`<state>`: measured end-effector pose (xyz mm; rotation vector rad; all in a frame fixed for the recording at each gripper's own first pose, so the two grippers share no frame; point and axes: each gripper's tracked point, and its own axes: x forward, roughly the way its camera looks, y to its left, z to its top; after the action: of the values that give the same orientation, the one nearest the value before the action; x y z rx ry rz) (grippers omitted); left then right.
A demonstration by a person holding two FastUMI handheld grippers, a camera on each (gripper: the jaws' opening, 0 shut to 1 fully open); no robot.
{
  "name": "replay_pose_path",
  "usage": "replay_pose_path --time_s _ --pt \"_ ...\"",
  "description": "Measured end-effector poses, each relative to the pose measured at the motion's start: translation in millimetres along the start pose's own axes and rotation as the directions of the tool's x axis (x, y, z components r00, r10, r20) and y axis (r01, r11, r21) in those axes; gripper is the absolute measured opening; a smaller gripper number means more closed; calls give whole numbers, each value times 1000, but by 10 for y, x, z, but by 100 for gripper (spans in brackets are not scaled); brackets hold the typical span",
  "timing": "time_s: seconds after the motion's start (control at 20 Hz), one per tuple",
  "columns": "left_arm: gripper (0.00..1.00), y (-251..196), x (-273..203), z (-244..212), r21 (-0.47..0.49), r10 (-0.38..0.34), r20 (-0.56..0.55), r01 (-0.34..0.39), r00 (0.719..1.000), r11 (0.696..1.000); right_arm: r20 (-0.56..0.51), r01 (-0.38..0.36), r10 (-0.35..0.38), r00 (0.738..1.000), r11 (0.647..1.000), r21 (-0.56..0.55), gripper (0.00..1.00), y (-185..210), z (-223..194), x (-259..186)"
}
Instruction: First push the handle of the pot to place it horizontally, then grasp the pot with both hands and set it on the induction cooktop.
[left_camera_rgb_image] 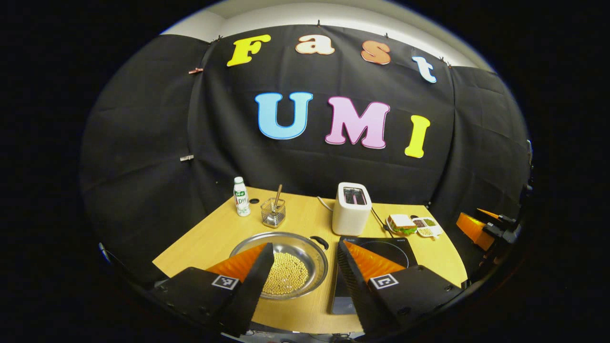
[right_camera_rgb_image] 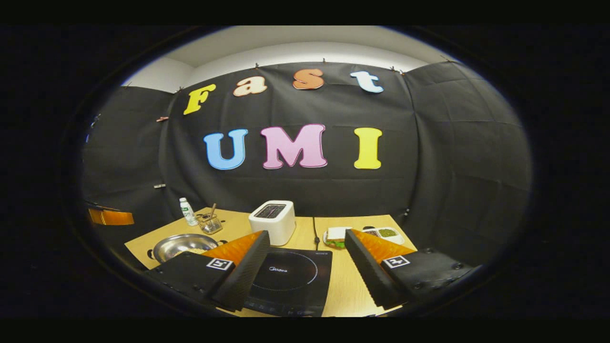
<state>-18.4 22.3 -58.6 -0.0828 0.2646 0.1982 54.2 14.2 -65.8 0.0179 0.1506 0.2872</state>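
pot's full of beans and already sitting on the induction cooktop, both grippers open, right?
Not on the cooktop. In the left gripper view the pot holds the beans but sits on the table, left of the induction cooktop. The right gripper view shows that cooktop bare. Left gripper and right gripper are open.

A staged kitchen corner inside a recording booth is showing here: black cloth is hanging as walls around a wooden table [left_camera_rgb_image: 305, 219]. Ahead of the left gripper [left_camera_rgb_image: 305, 267], a toaster [left_camera_rgb_image: 351, 208], induction cooktop [left_camera_rgb_image: 386, 250], steel pot [left_camera_rgb_image: 286, 259], sandwich plate [left_camera_rgb_image: 401, 224] and drink bottle [left_camera_rgb_image: 241, 196] are sitting as kitchen props.
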Motion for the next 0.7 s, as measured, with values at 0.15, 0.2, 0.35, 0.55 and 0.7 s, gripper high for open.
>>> replay_pose_path --time_s 0.15,0.2,0.35,0.55,0.7 --pt "72 17 -140 -189 37 13 -47 -11 999 999 -35 -34 35 999 999 20 98 74 -166 -65" --pt "68 12 -172 -268 52 8 -66 -5 998 999 -47 -44 44 998 999 19 98 86 -207 -91" --pt "55 83 -291 -415 67 5 -104 2 995 998 -55 -40 41 998 999 12 98 42 -225 -148" --pt "34 233 -324 -639 5 -11 -158 12 987 1000 -55 13 -11 998 999 31 98 -42 -203 -197" --pt "20 412 -274 -740 -37 -28 -181 22 983 999 -74 59 -56 996 998 36 98 -22 -253 -267"
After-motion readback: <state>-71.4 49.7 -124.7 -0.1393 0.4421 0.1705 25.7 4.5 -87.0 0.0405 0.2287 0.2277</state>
